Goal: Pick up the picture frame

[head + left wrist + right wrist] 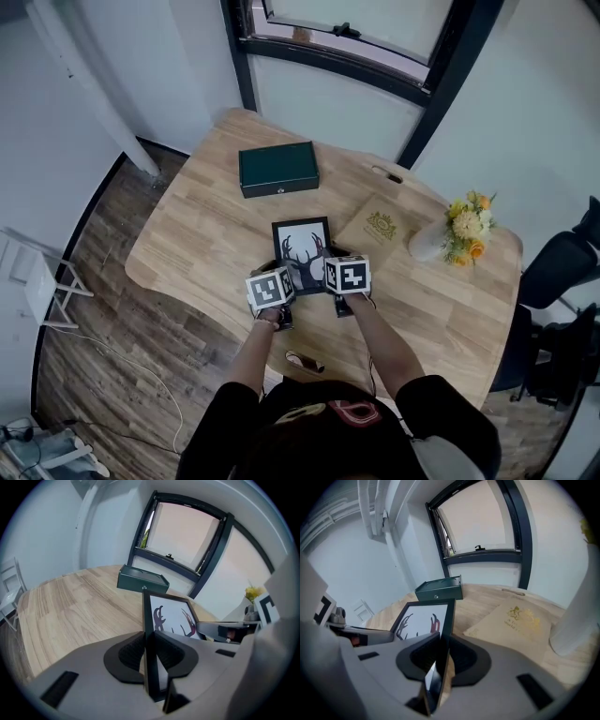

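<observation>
Picture frame (302, 246), with its antler print facing up, lies nearer the person than the green box (278, 169) in the head view, above the wooden table (187, 244). 2 grippers flank it: the left gripper (284, 277) at its left edge and the right gripper (331, 270) at its right edge.

In the left gripper view, the jaws of the left gripper (151, 648) stand narrow, clamped on the dark left rail of the picture frame (171, 616). The rail runs away from the camera toward the green box (143, 580).

In the right gripper view, the right gripper (440, 656) is likewise closed on the frame's right rail, with the print (419, 618) on the near side of the green box (439, 589).

Both grips look secure, so the grasp seems done. The frame's far end appears tilted up and probably off the wood, though no view shows its underside. Carrying it fully clear and level is what remains.
</observation>
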